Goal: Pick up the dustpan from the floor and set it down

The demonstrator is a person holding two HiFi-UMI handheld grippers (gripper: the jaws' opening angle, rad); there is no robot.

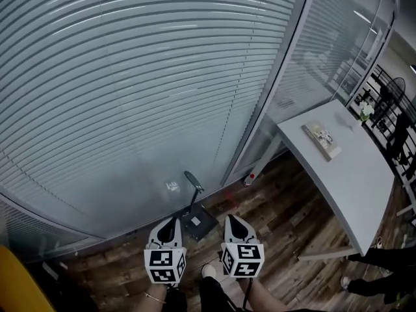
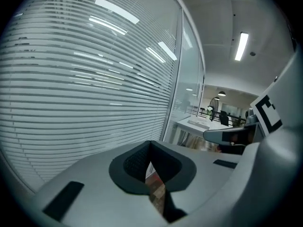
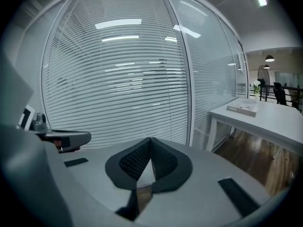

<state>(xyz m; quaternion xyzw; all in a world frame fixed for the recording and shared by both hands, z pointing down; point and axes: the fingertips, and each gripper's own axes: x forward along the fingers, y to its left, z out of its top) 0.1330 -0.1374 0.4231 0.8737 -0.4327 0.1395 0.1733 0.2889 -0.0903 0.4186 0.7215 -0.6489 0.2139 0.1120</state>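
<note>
2 hand-held grippers are shown low in the head view, side by side above a wood-plank floor (image 1: pixel 286 207). The left gripper (image 1: pixel 170 222) and the right gripper (image 1: pixel 232 220) are each pointed toward a glass wall covered by horizontal blinds (image 1: pixel 130 96).

In the left gripper view, the jaws are seen closed, tips meeting, with nothing between the dark ribbed pads (image 2: pixel 135 162). In the right gripper view, the same closed, empty condition is shown.

The dustpan (image 1: pixel 198 225) is located on the floor at the foot of the blinds, just ahead of the 2 gripper tips and between them, and is held by neither. Its dark pan lies flat, and its long handle (image 1: pixel 193 190) is raised upright beside the glass.

1 white table (image 1: pixel 364 174) is placed to the right, well apart from the dustpan, and 1 flat book-like item (image 1: pixel 322 140) is carried on its top. 1 yellow object (image 1: pixel 19 285) is cut off at the lower left corner.
</note>
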